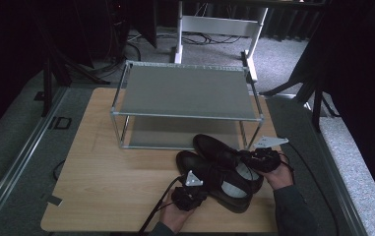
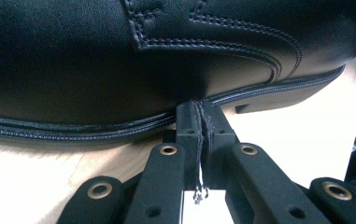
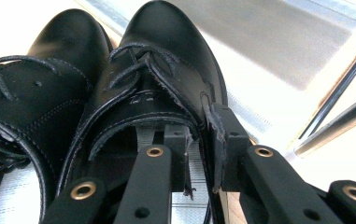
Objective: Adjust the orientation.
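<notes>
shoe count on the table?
2: both black, side by side in front of the rack. Left shoe by the left gripper; right shoe gripped by the right gripper.

**A:** Where does the rack sit?

**B:** The two-tier rack (image 1: 185, 93) stands at the far middle of the table (image 1: 106, 187). Its lower shelf (image 1: 175, 132) lies directly under the upper one.

**A:** And the shoes?

**B:** Just near of the rack, right of centre. The left shoe (image 1: 209, 179) and right shoe (image 1: 224, 155) lie side by side, touching, toes pointing far and left toward the rack.

**A:** The grippers?

**B:** The left gripper (image 1: 189, 195) is at the near side of the left shoe, against its sole edge. The right gripper (image 1: 254, 160) is at the right shoe's heel end, one jaw inside the opening, one outside.
</notes>
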